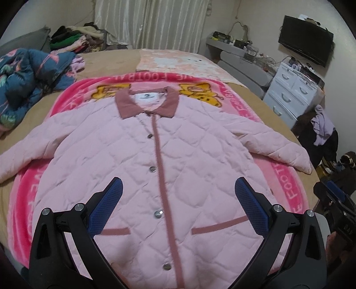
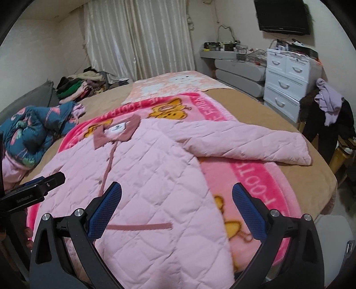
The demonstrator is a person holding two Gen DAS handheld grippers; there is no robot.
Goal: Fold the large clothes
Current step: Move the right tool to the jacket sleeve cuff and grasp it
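A pink quilted jacket [image 1: 160, 155] with a dusty-rose collar and snap buttons lies face up and buttoned on a pink cartoon blanket [image 1: 26, 195], sleeves spread out. My left gripper [image 1: 178, 189] is open and empty above the jacket's lower front. My right gripper [image 2: 176, 195] is open and empty above the jacket's [image 2: 144, 177] right hem side. The jacket's right sleeve [image 2: 255, 142] lies out toward the bed's right edge. The left gripper's body [image 2: 33, 191] shows at the left of the right wrist view, the right gripper's body [image 1: 336, 200] at the right edge of the left wrist view.
The blanket lies on a tan bed [image 1: 100, 60]. A blue floral quilt [image 1: 26, 73] is bunched at the left, a clothes pile [image 1: 73, 37] behind it. A white drawer unit [image 2: 287, 77], a chair with clothes [image 2: 329, 106] and a wall TV [image 2: 282, 15] stand at the right.
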